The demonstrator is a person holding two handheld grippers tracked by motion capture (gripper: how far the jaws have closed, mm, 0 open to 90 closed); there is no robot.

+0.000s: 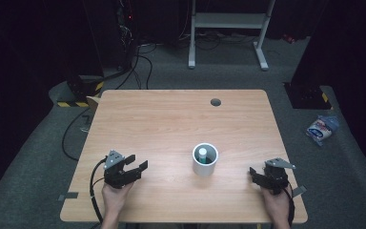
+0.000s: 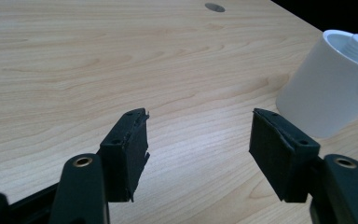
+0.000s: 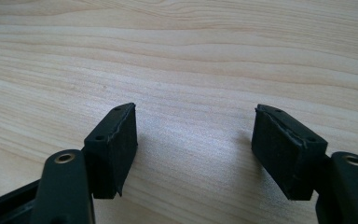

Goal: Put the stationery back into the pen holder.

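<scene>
No readable text or labels anywhere that I can make out. White cup point(image 1: 205, 160) stands upright on the wooden table point(image 1: 171, 119), opening up, long axis vertical, roughly midway between my 2 grippers and slightly farther from the near edge. Inside it I see a small white bottle point(image 1: 203, 153) standing upright, ribbed cap up. Left gripper point(image 1: 137, 165) sits near the table's front-left, jaws apart with nothing between them, angled toward the cup; in the left gripper view the cup point(image 2: 324, 88) is ahead and right, not touching. Right gripper point(image 1: 252, 171) at front-right, jaws also spread wide over bare wood, well apart from the cup. A blue-and-white packet point(image 1: 321, 129) lies on the floor to the right; its print is too small to read.
</scene>
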